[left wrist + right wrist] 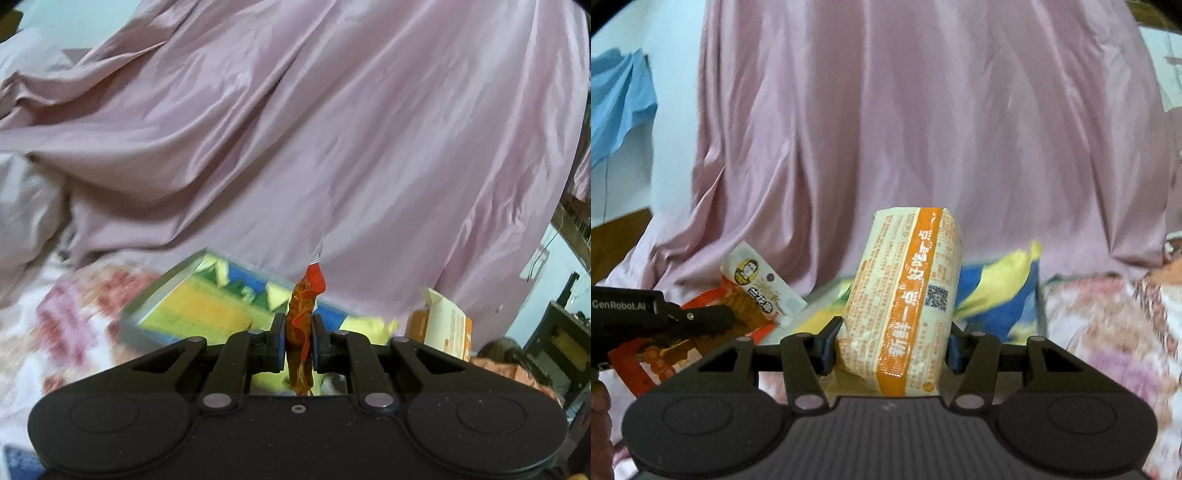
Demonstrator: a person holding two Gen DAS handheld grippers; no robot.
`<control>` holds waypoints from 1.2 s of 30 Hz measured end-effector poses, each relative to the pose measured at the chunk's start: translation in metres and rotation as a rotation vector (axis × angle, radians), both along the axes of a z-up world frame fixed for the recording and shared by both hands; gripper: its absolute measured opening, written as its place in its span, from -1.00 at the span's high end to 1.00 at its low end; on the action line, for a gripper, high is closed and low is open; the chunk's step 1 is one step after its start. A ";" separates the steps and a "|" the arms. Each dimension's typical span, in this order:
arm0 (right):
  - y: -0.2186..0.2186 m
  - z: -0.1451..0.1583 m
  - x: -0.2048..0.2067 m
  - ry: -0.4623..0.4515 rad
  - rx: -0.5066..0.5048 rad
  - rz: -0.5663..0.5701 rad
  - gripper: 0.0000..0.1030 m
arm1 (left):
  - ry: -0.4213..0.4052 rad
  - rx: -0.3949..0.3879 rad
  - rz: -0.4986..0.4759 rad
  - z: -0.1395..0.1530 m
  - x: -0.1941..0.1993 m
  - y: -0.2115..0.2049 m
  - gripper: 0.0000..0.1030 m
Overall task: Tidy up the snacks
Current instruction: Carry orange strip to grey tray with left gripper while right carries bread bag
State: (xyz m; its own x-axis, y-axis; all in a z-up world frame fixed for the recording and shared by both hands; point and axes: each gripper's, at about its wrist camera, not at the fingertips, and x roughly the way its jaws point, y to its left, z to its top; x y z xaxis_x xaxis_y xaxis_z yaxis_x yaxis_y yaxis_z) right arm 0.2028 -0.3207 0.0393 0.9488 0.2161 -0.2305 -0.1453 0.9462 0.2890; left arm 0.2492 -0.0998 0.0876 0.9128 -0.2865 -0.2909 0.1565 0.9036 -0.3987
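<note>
both loaded: right gripper (892, 347) clamped across cream-and-orange snack pack (905, 295), long axis upright, left gripper (299, 341) pinching thin red-orange sachet (303, 314) edge-on, colourful tray (207, 306) just ahead below, nearer left.

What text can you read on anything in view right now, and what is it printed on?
"GenRobot.AI": on the black left gripper body.
"新鲜一点 好吃一点": on the orange stripe of the cream and orange snack pack in the right gripper.
Small print and QR code there: unreadable.
Red and white sachet: characters too blurred.
</note>
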 end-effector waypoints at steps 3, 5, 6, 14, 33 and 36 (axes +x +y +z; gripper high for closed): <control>-0.011 0.003 0.016 -0.040 0.006 -0.033 -0.13 | -0.030 -0.013 0.007 0.001 0.022 -0.013 0.74; -0.016 0.003 0.026 -0.057 -0.001 -0.054 -0.13 | -0.037 -0.029 0.015 -0.001 0.035 -0.019 0.74; -0.018 0.002 0.031 -0.061 -0.002 -0.060 -0.13 | -0.036 -0.037 0.019 -0.004 0.041 -0.022 0.74; -0.027 -0.011 0.065 -0.018 -0.001 -0.068 -0.13 | 0.022 -0.105 0.052 -0.032 0.078 -0.040 0.74; -0.030 -0.032 0.084 0.124 0.020 -0.045 -0.14 | 0.139 -0.123 0.108 -0.068 0.096 -0.041 0.73; -0.029 -0.032 0.085 0.135 0.016 -0.045 -0.14 | 0.151 -0.120 0.107 -0.070 0.097 -0.041 0.72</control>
State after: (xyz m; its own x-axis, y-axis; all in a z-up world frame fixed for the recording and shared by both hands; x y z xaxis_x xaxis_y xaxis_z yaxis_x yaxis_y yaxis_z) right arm 0.2880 -0.3499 0.0072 0.9182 0.1791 -0.3532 -0.0619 0.9459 0.3185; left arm 0.3465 -0.1406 0.0175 0.8884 -0.2315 -0.3964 -0.0072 0.8564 -0.5162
